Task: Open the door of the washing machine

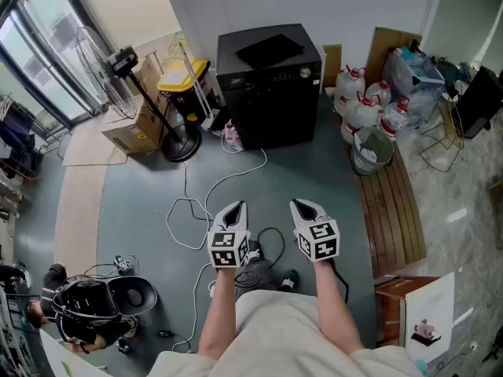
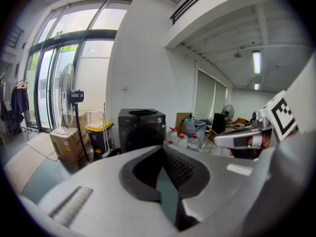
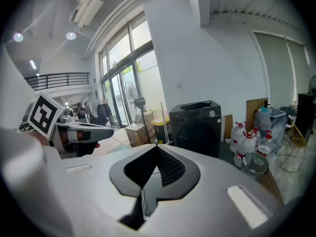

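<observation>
You are facing the black washing machine (image 1: 271, 85), which is standing against the wall well ahead of both hand-held grippers with its door shut. The print on its control strip is too small to read. You are holding the left hand-held gripper (image 1: 235, 206) and the right hand-held gripper (image 1: 303, 205) side by side over the floor (image 1: 141, 187), each with its jaws closed together and gripping nothing. Ahead and left of the left one, a yellow-lidded bin (image 1: 185, 81) is sitting closed beside a cardboard box (image 1: 134, 128) whose label is unreadable. Ahead and right of the right one, red-capped clear jugs (image 1: 365, 100) are clustering just beyond a mesh basket (image 1: 371, 151).
</observation>
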Action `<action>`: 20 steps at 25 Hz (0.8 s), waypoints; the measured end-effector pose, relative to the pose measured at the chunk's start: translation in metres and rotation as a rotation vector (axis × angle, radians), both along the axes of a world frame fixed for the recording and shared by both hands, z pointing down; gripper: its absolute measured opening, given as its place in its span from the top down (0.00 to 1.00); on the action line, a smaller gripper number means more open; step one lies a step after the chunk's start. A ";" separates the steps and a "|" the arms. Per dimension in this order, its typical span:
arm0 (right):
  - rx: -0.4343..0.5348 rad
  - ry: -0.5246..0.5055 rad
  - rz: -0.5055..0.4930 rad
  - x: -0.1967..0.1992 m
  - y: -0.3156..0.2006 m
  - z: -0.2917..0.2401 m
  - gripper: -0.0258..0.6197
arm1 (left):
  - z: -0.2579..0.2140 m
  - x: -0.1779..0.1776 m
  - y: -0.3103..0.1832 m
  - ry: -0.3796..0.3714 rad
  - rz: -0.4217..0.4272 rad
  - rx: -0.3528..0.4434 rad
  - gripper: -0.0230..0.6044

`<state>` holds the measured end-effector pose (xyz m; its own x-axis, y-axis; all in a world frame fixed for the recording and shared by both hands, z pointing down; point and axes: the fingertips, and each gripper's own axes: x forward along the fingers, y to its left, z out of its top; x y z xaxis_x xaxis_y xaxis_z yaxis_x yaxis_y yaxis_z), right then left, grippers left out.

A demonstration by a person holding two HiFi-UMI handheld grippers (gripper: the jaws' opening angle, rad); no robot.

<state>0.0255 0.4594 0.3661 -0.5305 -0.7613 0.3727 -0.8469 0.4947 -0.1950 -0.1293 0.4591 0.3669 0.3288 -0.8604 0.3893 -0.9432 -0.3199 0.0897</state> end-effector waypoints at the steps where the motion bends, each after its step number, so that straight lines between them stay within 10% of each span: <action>1: 0.005 -0.002 -0.002 -0.001 -0.002 -0.002 0.96 | -0.003 -0.001 0.000 -0.001 0.004 0.004 0.87; 20: 0.050 -0.027 -0.029 -0.016 -0.024 -0.012 0.96 | -0.031 -0.051 -0.010 -0.046 -0.015 0.036 0.87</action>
